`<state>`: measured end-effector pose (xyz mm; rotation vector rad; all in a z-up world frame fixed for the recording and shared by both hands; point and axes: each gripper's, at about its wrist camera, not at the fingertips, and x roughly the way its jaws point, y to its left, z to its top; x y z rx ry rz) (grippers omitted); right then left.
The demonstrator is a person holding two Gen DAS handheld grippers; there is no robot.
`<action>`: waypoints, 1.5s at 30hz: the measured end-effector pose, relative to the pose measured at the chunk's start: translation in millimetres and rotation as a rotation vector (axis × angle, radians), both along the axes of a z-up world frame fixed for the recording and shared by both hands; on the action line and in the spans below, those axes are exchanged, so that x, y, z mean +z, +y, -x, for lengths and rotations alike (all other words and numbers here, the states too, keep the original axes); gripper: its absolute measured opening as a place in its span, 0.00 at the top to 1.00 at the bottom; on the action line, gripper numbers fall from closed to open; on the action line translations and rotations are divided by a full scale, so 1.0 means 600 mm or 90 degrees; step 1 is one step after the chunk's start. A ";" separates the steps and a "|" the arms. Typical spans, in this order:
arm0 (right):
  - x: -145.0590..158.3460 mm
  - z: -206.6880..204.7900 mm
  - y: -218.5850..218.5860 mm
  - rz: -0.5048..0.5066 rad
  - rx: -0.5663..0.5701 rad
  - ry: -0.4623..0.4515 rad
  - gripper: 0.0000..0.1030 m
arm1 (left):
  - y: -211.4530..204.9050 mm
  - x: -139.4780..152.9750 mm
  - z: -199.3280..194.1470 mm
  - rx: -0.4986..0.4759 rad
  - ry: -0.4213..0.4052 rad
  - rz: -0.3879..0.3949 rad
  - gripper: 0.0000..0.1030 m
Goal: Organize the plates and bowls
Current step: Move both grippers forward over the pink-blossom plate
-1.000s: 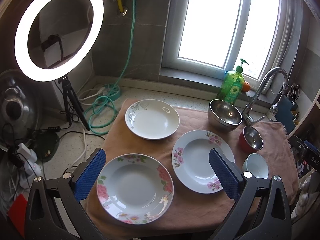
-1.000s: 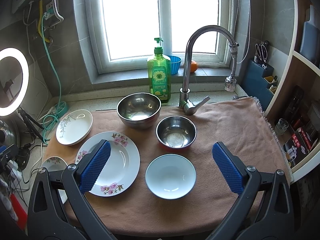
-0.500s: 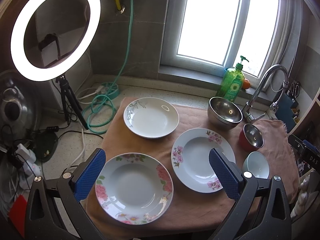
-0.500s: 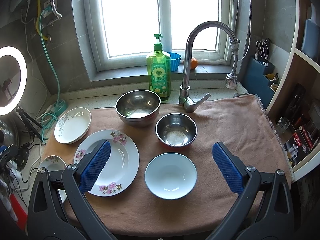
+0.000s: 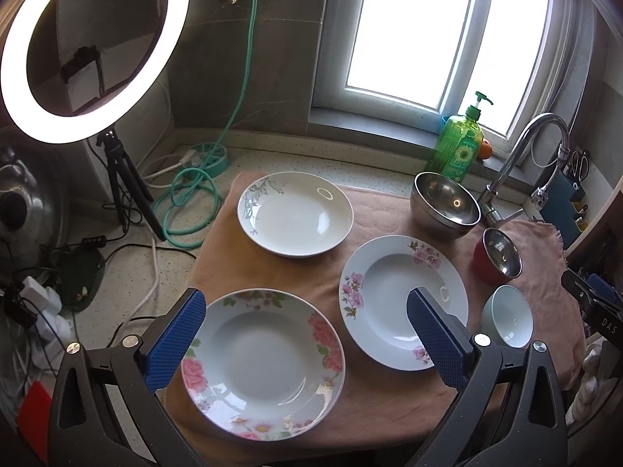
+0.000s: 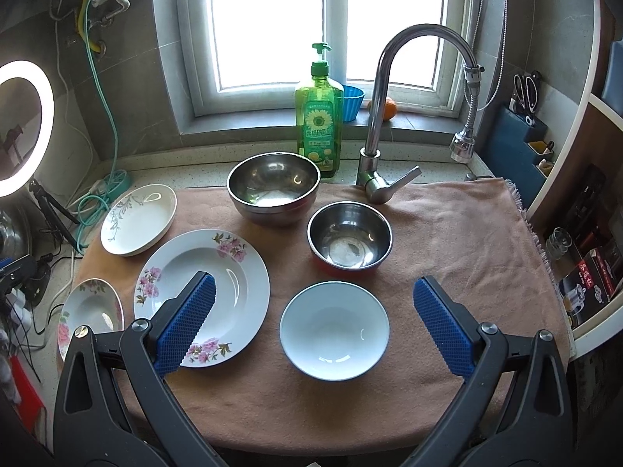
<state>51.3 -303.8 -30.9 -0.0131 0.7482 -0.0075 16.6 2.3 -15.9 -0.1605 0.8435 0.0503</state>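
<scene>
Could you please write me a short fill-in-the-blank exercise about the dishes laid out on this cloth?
1. The cloth holds ___ flowered plates.
2. The white bowl is nearest the ___ gripper.
3. The small steel bowl has a ___ outside.
4. Both grippers' jaws, including the left gripper, are ___.

Answers: three; right; red; open

Right claw (image 6: 313, 321) wide open above a pink cloth (image 6: 447, 241) on the worktop; nothing held; small white bowl (image 6: 334, 330) right between the blue fingers (image 6: 187, 323); red bowl with a shiny inside (image 6: 349, 239) just behind it; big shiny metal bowl (image 6: 273, 186) farther back, near a green soap bottle (image 6: 318, 124) and a bent tap (image 6: 383, 116); off to the left, pink-flower plate (image 6: 233, 272), leaf plate (image 6: 138, 218) and rose plate (image 6: 90, 311) at the cloth's edge.
</scene>
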 end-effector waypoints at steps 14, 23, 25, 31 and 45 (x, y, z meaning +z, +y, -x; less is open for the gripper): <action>-0.077 0.024 0.022 -0.091 0.055 0.080 0.28 | -0.009 -0.061 -0.068 -0.081 0.078 0.026 0.16; -0.145 0.016 0.032 -0.185 0.066 0.164 0.44 | -0.006 -0.123 -0.128 -0.140 0.172 0.129 0.25; -0.161 0.013 0.032 -0.213 0.062 0.184 0.45 | -0.006 -0.135 -0.144 -0.152 0.196 0.143 0.32; -0.193 0.009 0.037 -0.244 0.057 0.217 0.52 | -0.034 -0.122 -0.200 -0.221 0.192 0.064 0.42; -0.242 -0.006 0.066 -0.274 0.041 0.249 0.68 | -0.122 -0.167 -0.342 -0.344 0.237 -0.005 0.61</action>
